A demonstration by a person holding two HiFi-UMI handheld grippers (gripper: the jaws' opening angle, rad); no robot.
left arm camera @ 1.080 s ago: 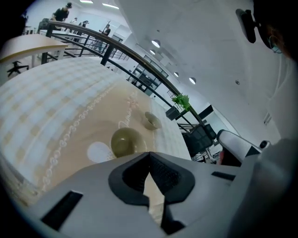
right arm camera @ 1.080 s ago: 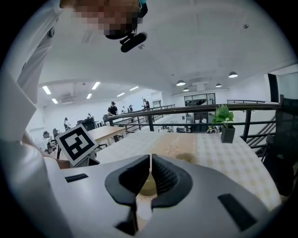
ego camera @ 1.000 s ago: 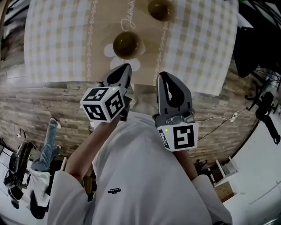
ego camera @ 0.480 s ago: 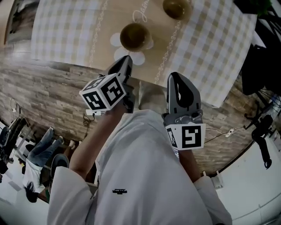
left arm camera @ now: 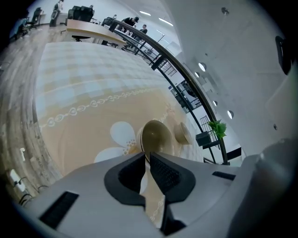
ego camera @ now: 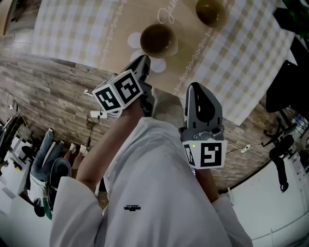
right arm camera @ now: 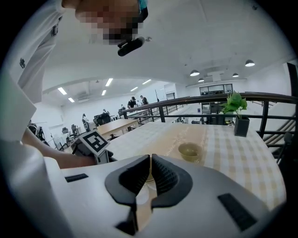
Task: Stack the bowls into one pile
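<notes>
Both arms reach forward, left tongs (ego camera: 144, 61) and right tongs (ego camera: 197, 89) closed, empty, tilted downward.

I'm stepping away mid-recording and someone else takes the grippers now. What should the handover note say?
Left gripper: jaws shut, empty, at the near edge of the table, pointing toward the near bowl.
Right gripper: jaws shut, empty, beside it.
Near bowl and far bowl stand upright on the table, apart.
Done: nothing stacked.
Left: set one bowl into the other.
</notes>
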